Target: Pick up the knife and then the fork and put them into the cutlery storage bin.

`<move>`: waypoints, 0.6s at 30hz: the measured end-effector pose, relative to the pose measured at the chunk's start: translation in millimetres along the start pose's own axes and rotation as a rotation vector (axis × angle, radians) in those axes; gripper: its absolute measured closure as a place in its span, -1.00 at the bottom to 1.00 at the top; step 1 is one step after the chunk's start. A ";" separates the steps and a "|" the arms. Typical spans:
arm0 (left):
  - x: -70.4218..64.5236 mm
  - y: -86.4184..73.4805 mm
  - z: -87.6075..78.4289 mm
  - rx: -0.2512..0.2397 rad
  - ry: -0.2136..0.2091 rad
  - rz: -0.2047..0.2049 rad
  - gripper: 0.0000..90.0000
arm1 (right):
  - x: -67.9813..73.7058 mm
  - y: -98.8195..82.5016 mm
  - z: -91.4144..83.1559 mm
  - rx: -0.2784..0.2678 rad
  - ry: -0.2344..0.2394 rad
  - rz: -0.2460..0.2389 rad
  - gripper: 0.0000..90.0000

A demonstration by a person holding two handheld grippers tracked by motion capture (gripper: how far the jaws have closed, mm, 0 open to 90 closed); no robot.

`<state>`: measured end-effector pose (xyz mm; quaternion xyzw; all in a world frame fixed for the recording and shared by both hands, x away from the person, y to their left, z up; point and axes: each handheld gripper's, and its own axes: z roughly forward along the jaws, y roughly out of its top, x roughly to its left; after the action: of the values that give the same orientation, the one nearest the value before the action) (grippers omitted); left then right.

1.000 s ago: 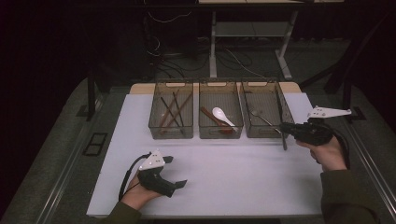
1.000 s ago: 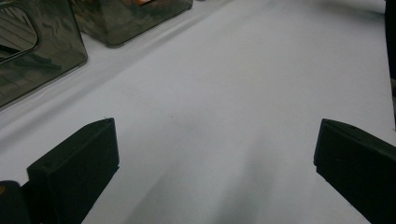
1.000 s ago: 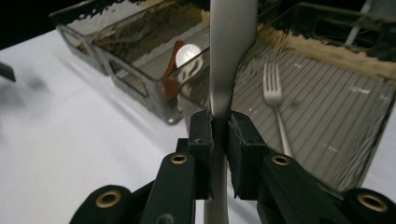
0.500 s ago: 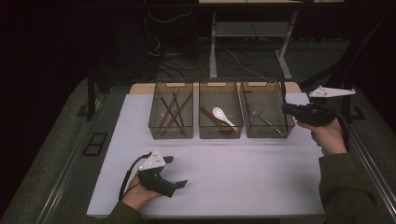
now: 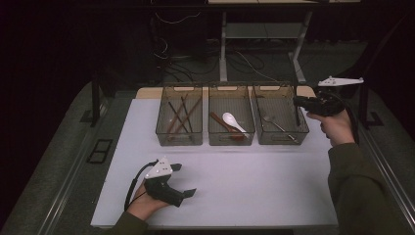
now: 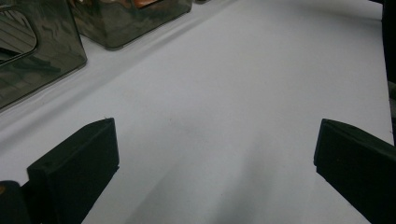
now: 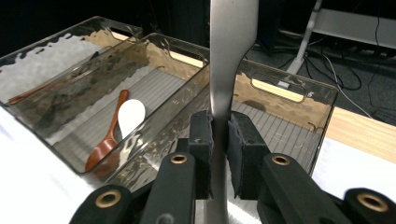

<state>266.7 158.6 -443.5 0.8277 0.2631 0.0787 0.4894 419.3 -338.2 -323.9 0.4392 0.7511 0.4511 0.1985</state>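
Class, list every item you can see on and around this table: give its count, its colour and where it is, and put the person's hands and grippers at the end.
White table mat: one, white, covering the tabletop.
Smoky clear plastic bins: three, grey-brown, side by side at the far edge of the mat.
Dark wooden chopsticks: several, brown, in the left bin; exact count unclear.
White ceramic spoon: one, white, in the middle bin.
Red-brown wooden spoon: one, in the middle bin beside the white one.
Metal utensil in bin: one, silver, in the right bin; type unclear.
Silver metal utensil handle: one, clamped upright.
Left gripper: one, black, jaws open, resting low on the mat.
Right gripper: one, black, jaws shut on the handle, by the right bin.
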 end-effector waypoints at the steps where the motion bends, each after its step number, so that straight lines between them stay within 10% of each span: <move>1: 0.0 0.0 0.0 0.001 -0.001 0.002 -1.00 | -1.2 -0.3 2.3 0.003 -0.004 0.000 0.77; 18: 0.9 -0.7 0.0 0.003 -0.002 0.001 -1.00 | -16.3 -33.4 32.2 0.155 -0.028 0.034 0.77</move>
<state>267.2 159.4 -444.2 0.8287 0.2623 0.0777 0.4883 434.4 -342.6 -370.5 0.4721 0.7734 0.3887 0.1668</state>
